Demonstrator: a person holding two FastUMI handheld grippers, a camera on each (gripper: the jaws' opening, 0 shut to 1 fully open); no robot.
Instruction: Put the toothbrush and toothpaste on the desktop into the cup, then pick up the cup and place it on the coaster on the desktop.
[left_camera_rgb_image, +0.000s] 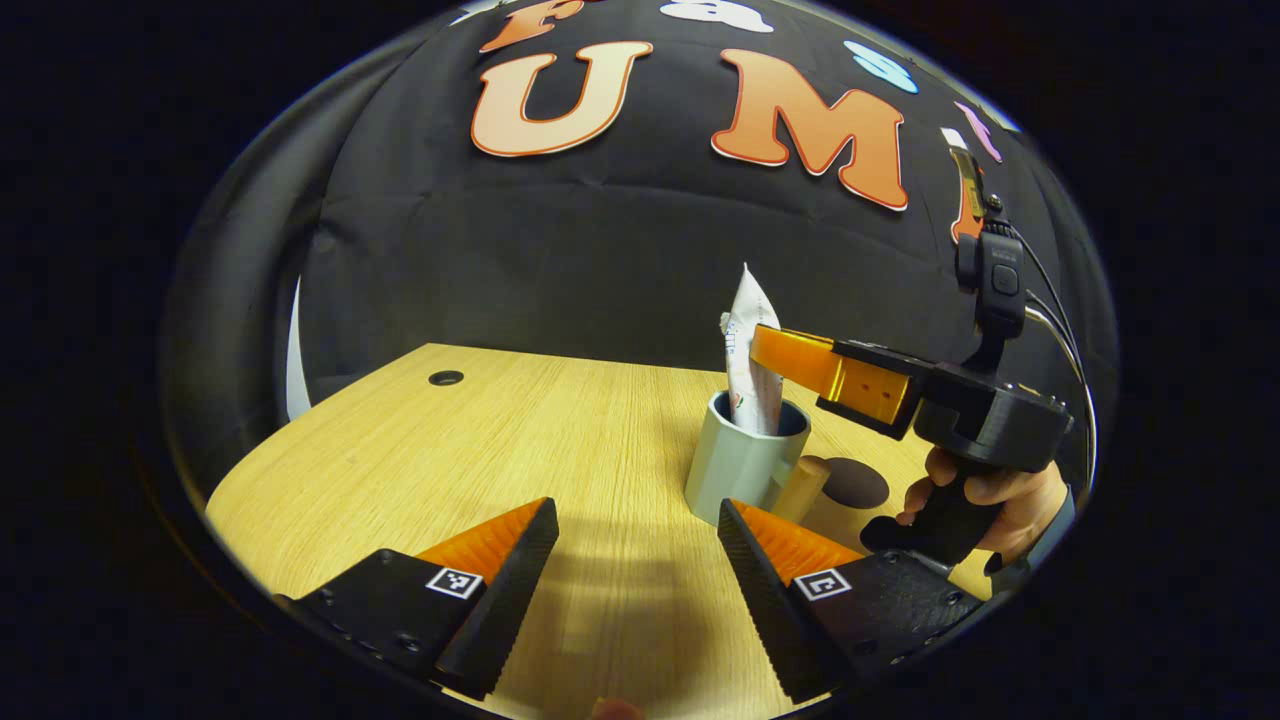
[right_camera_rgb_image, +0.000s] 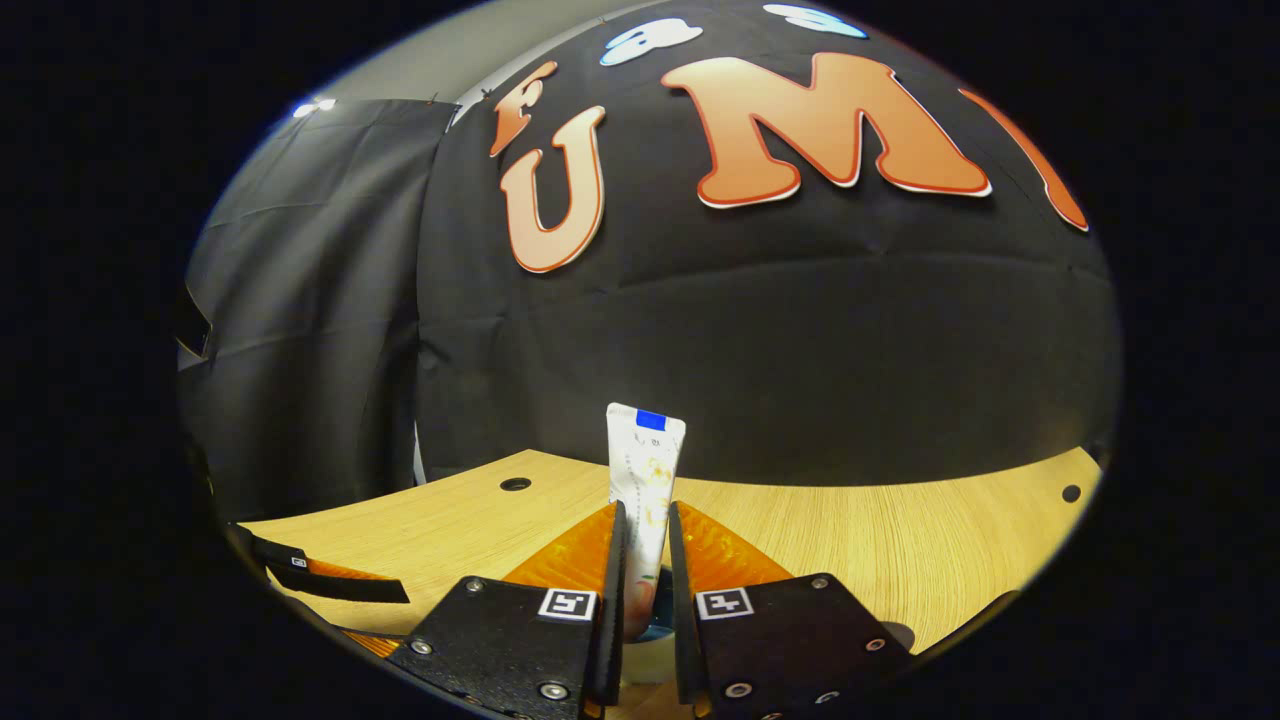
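A pale grey cup (left_camera_rgb_image: 735, 465) with a wooden handle (left_camera_rgb_image: 800, 487) stands on the wooden desktop (left_camera_rgb_image: 480, 440). A white toothpaste tube (left_camera_rgb_image: 750, 350) stands upright with its lower end inside the cup. My right gripper (left_camera_rgb_image: 775, 352) comes in from the right and is shut on the tube above the rim. In the right gripper view the tube (right_camera_rgb_image: 646, 455) rises between the narrowly set fingers of the right gripper (right_camera_rgb_image: 647, 525). My left gripper (left_camera_rgb_image: 632, 525) hovers open just in front of the cup, holding nothing. A dark round coaster (left_camera_rgb_image: 856, 482) lies right behind the cup's handle.
A hand (left_camera_rgb_image: 990, 500) holds the right gripper's grip at the right edge. The desktop has a cable hole (left_camera_rgb_image: 446, 378) at the far left and another (right_camera_rgb_image: 1071, 493) at the far right. The left gripper's finger (right_camera_rgb_image: 320, 582) shows low at left in the right gripper view.
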